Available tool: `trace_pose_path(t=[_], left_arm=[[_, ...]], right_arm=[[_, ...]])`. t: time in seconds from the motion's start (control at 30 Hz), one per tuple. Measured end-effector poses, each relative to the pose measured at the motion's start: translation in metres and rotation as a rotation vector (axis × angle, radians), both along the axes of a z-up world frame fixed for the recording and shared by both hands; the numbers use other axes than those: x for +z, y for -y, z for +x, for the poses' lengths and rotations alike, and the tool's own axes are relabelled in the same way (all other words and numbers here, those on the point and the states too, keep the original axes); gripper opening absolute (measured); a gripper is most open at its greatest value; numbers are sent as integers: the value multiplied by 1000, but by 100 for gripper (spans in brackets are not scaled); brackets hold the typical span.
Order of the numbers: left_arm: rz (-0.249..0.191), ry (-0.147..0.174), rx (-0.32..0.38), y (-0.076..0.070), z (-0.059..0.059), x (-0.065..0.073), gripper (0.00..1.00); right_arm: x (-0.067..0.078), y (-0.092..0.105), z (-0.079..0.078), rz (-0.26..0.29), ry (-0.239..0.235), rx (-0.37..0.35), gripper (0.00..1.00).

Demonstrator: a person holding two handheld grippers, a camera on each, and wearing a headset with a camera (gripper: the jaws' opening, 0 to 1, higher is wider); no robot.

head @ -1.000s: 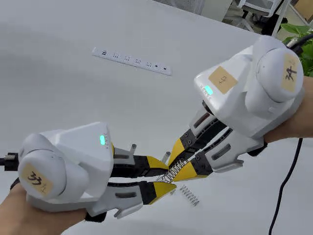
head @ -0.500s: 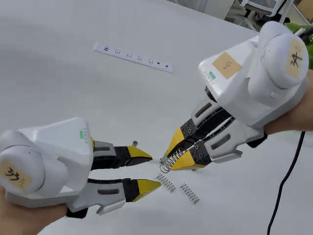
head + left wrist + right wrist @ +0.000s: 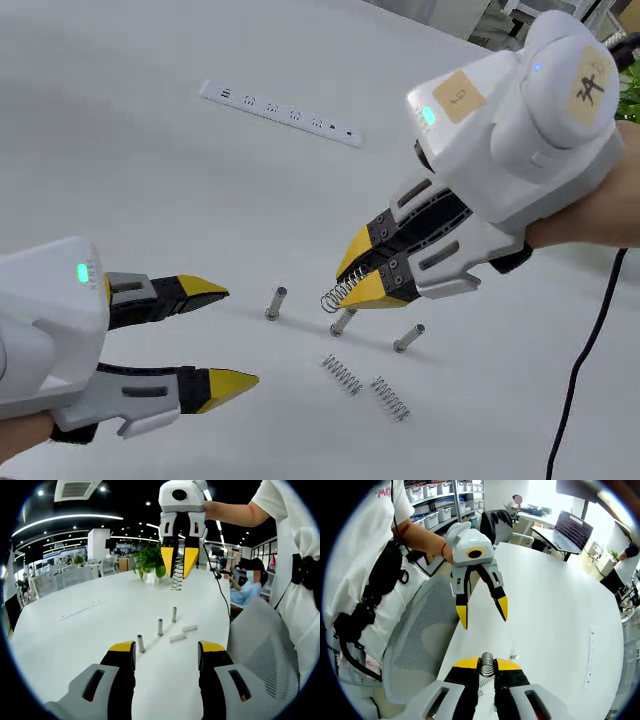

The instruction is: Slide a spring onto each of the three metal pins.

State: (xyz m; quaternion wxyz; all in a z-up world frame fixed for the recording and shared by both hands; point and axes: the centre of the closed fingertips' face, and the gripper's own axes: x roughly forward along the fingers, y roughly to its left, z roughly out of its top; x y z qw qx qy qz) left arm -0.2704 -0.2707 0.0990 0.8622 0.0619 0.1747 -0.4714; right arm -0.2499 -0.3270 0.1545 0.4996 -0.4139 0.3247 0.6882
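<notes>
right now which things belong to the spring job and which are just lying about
Job: three metal pins, spring in the right hand-held gripper, two loose springs, open left hand-held gripper.
Lying about: power strip, black cable.

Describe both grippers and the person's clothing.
Left gripper and right gripper: rounded white housings, green lights, black jaws, yellow tips. The right bears tan handwritten stickers, with a black cable beside it. The person wears a white short-sleeved shirt.

I work in an open-plan office: long white table (image 3: pixel 90 625), mesh chair (image 3: pixel 415 650), monitor (image 3: pixel 574 530), plant (image 3: pixel 149 562), shelves of bins (image 3: pixel 437 507), strip lights (image 3: pixel 65 521) overhead.
</notes>
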Motion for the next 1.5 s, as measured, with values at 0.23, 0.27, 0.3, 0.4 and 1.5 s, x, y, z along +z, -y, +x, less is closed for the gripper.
trace_pose_path(t=[0.23, 0.27, 0.3, 0.4, 1.5], left_arm=[[9, -14, 32, -13, 6, -10, 58], [7, -16, 37, -14, 8, -11, 60], [7, -16, 39, -15, 9, -12, 61], [13, -14, 43, -18, 11, -15, 65], [-123, -33, -2, -7, 15, -30, 99]], right_arm=[[-15, -8, 22, -29, 21, -36, 7], [-18, -9, 26, -35, 26, -39, 7], [-20, -10, 27, -39, 28, -40, 7], [-27, -14, 34, -52, 34, -51, 7], [-108, -25, 65, -176, 26, -78, 7]])
